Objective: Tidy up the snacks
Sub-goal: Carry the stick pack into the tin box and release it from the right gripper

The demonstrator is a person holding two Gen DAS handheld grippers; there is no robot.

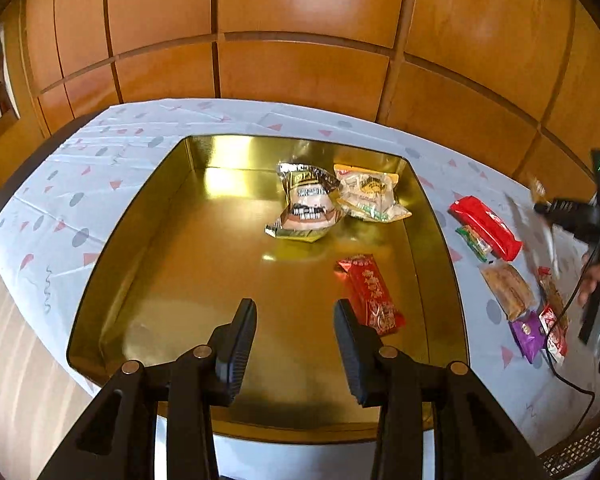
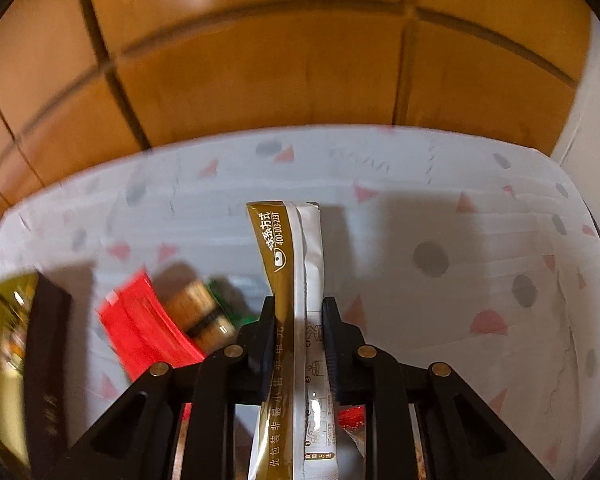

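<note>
A gold tray point(image 1: 112, 264) sits on the table and holds a silver-gold packet point(image 1: 306, 206), a pale packet point(image 1: 370, 194) and a red packet point(image 1: 374, 294). My left gripper point(image 1: 296, 320) is open and empty above the tray's near part. My right gripper point(image 2: 299, 316) is shut on a long white-and-gold sachet point(image 2: 296, 264) and holds it lifted above the table; it shows blurred at the right of the left wrist view point(image 1: 572, 216). Loose snacks lie right of the tray: a red packet point(image 1: 486, 226), a green one point(image 1: 474, 242), a tan one point(image 1: 506, 290), a purple one point(image 1: 528, 334).
The table has a white cloth point(image 1: 60, 200) with pink triangles and grey dots. Wood-panelled wall point(image 1: 300, 40) stands behind. A black cable point(image 1: 568, 376) runs over the table's right side. In the right wrist view the tray's dark wall point(image 2: 46, 340) stands at the left.
</note>
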